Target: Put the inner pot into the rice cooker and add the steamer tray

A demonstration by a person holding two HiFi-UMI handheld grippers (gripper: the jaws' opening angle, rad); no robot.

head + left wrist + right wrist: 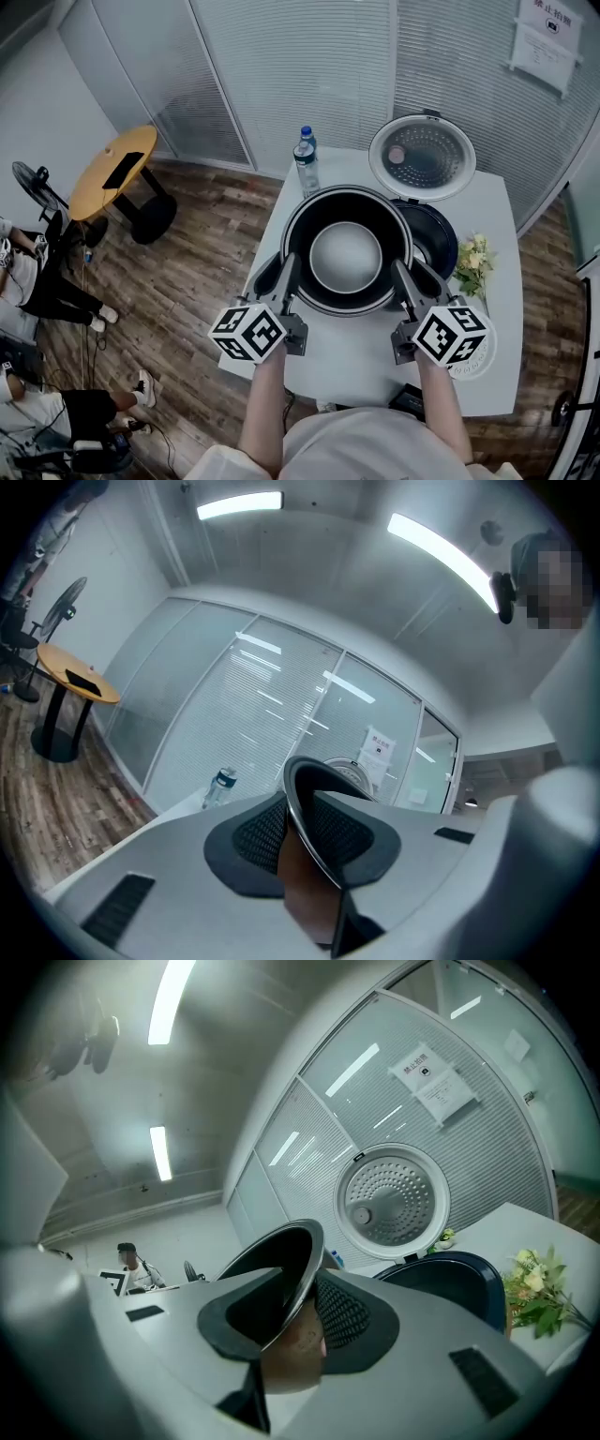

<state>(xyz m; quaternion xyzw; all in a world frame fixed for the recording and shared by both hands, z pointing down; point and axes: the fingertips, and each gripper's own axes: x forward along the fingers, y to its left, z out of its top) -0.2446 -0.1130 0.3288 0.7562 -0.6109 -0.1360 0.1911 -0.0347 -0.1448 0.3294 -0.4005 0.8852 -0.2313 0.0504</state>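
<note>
The dark round inner pot [345,253], pale inside at the bottom, hangs above the white table [497,356], held level between both grippers. My left gripper [286,272] is shut on its left rim; in the left gripper view [305,841] the thin pot rim [314,827] runs between the meshed pads. My right gripper [405,277] is shut on the right rim, seen edge-on as the pot rim [286,1274] in the right gripper view [295,1321]. The dark blue rice cooker [441,239] stands just behind and to the right, its perforated lid [422,157] raised. I see no steamer tray for certain.
A water bottle [306,164] stands at the table's back left. A small bunch of flowers [473,262] lies right of the cooker. A white round object [473,364] sits partly hidden under the right gripper's cube. A yellow side table [111,171] and seated people are on the floor at left.
</note>
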